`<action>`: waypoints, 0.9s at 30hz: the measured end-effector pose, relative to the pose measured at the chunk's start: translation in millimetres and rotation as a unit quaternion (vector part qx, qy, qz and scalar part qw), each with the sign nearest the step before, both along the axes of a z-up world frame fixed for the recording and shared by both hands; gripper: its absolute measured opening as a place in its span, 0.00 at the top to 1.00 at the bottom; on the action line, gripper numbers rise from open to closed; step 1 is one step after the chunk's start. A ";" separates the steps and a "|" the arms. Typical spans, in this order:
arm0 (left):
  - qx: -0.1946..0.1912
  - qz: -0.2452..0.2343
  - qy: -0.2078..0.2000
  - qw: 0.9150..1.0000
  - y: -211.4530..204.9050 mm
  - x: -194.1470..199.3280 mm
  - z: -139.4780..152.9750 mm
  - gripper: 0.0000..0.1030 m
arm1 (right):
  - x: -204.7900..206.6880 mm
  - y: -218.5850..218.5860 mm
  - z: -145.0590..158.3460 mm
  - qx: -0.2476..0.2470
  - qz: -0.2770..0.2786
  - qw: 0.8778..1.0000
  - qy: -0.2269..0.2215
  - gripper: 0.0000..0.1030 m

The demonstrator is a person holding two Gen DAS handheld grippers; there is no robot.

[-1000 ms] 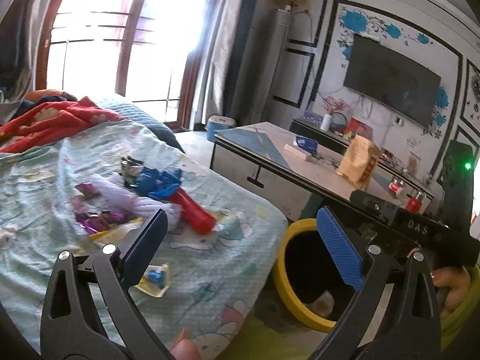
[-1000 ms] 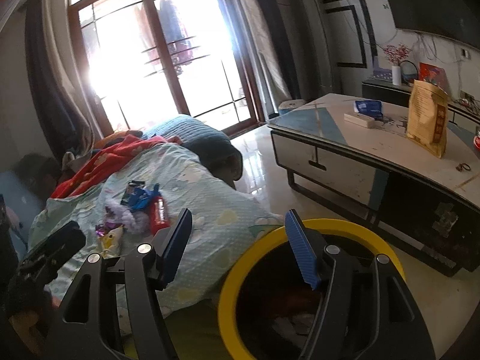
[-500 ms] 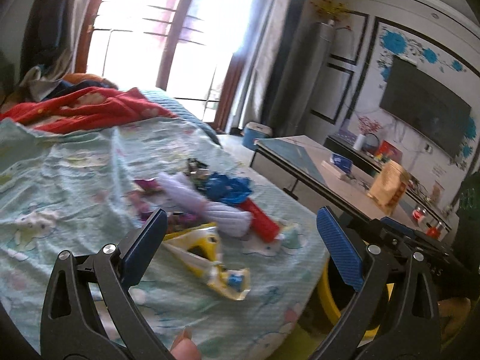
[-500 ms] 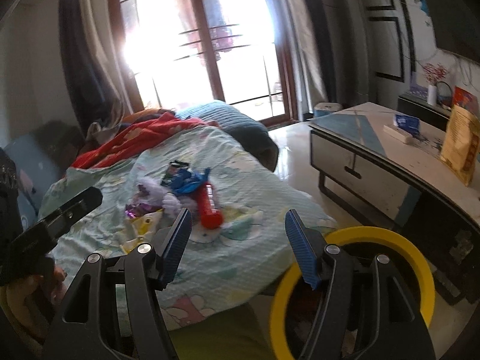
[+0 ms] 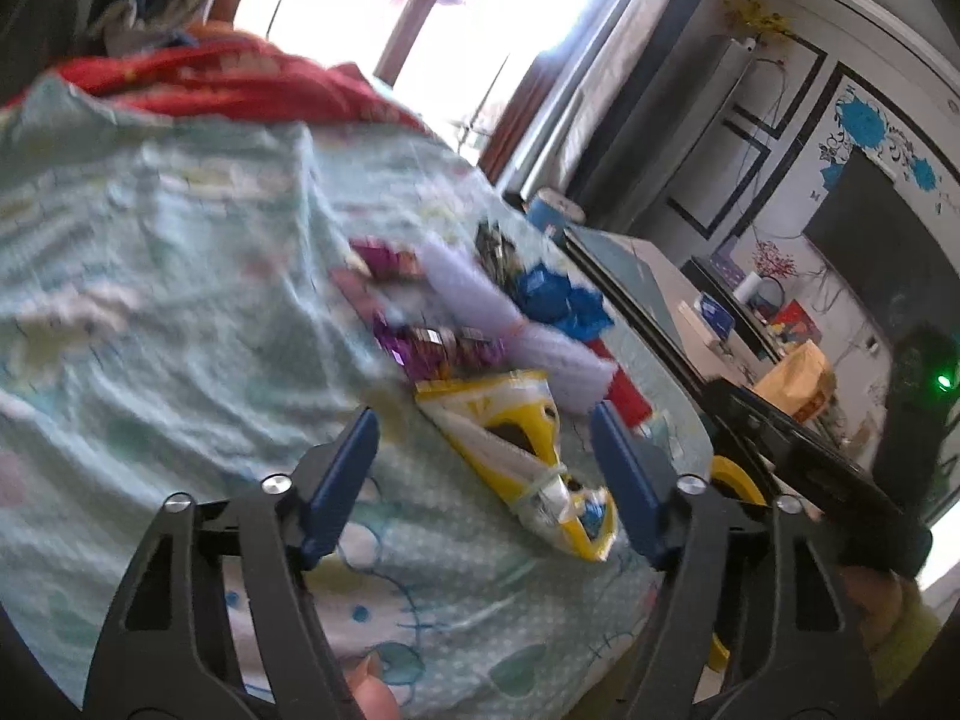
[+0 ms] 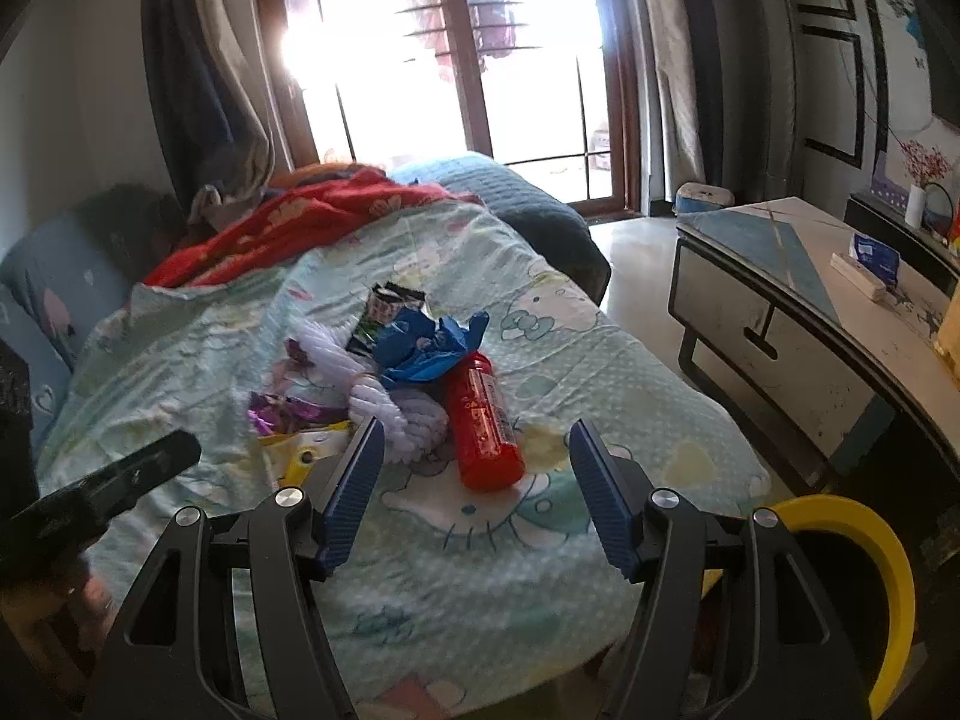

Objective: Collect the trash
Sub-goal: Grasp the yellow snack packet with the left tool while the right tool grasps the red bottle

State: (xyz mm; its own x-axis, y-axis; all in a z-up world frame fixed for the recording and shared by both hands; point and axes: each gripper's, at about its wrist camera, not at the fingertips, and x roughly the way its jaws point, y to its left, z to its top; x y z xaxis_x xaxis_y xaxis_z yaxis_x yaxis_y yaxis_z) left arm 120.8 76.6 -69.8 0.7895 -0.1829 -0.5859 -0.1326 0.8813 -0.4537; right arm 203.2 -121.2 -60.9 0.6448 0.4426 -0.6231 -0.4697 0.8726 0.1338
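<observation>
Now we hold our left gripper (image 5: 483,456) above the light green bed sheet (image 5: 180,324), and its jaws are closing with the yellow and white wrapper (image 5: 516,450) seen between them, not touched yet. Our right gripper (image 6: 477,480) stands spread and empty before the red bottle (image 6: 483,420). Beside it lie the blue wrapper (image 6: 429,348) and white rope (image 6: 384,402); the yellow bin (image 6: 888,576) stands at the bed's right.

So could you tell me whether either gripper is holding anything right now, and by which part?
Nothing is held: the closing left gripper and right gripper are both empty.
</observation>
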 end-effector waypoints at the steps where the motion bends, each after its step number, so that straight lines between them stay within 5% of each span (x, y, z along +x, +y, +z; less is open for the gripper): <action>1: -0.013 -0.008 0.006 1.000 -2.2 1.3 -4.0 0.41 | 5.1 1.6 -4.3 -0.001 0.000 1.000 0.007 0.43; 8: -0.025 -0.049 0.027 0.998 -26.4 8.6 -17.1 0.41 | 37.6 13.1 -32.7 -0.010 0.006 0.999 0.046 0.48; 13: -0.023 -0.058 0.053 0.997 -33.8 17.8 -32.3 0.46 | 55.9 23.8 -51.7 -0.005 0.021 0.996 0.082 0.66; 16: -0.014 -0.060 0.051 0.997 -36.0 16.6 -34.2 0.49 | 54.7 25.4 -56.0 -0.001 0.022 0.997 0.080 0.66; 20: -0.010 -0.068 0.052 0.996 -37.2 15.5 -35.5 0.66 | 48.7 22.6 -56.6 0.002 0.021 0.996 0.082 0.67; 27: -0.015 -0.079 0.054 0.995 -38.5 11.1 -33.3 0.73 | 28.6 4.0 -54.1 0.010 0.001 0.996 0.093 0.67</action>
State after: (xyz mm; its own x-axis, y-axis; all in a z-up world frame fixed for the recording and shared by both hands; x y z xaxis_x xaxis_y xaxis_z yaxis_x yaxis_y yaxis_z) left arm 131.9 38.1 -103.0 0.6819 -0.3186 -0.6584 -0.0425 0.8814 -0.4705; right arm 231.7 -117.1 -115.0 0.5183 0.4571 -0.7228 -0.4377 0.8679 0.2350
